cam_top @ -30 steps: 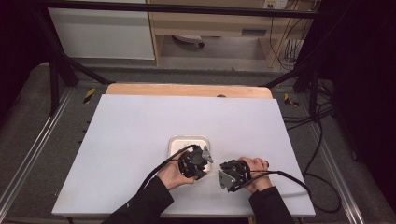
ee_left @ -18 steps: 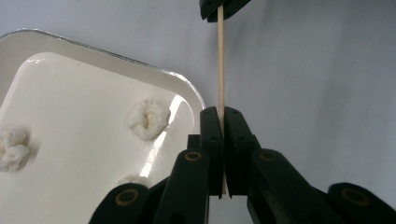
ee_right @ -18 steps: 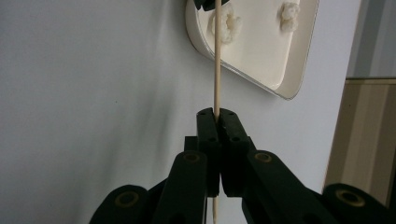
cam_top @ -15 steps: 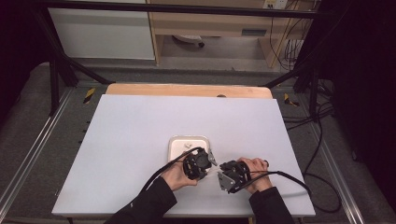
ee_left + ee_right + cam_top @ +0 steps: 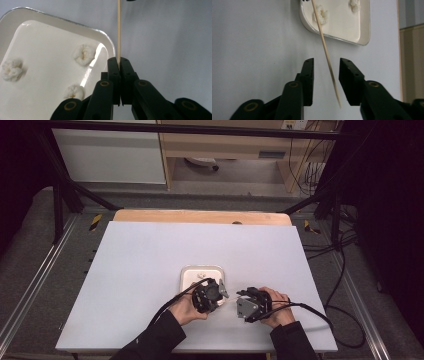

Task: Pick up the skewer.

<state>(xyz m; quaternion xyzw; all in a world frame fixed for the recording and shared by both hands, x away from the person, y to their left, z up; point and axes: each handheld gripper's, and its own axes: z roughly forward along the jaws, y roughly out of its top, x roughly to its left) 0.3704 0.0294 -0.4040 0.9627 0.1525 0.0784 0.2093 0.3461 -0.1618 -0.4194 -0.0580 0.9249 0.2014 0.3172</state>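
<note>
- The wooden skewer [image 5: 118,30] rises straight up the middle of the left gripper view, just right of the tray's corner, its near end pinched between the tips of the left gripper [image 5: 118,61], whose jaws are pressed together on it.
- In the right gripper view the same skewer [image 5: 325,52] slants from the top centre down to the lower middle, passing between the spread jaws of the right gripper [image 5: 326,65]; those jaws have just been opening and the pads stand clear of the stick on both sides.
- The white tray [image 5: 62,27] fills the left half of the left gripper view and carries three small white puffs, popcorn-like [image 5: 84,53]; the right gripper view catches two of them [image 5: 322,12] at its top edge.
- In the high view both grippers sit low and centre, the left gripper [image 5: 220,292] at the tray's [image 5: 190,275] lower right corner, the right gripper [image 5: 240,304] just beside it; the skewer is too thin to make out there.
- The pale bench [image 5: 150,255] carries everything.
- No writing or label can be read.
</note>
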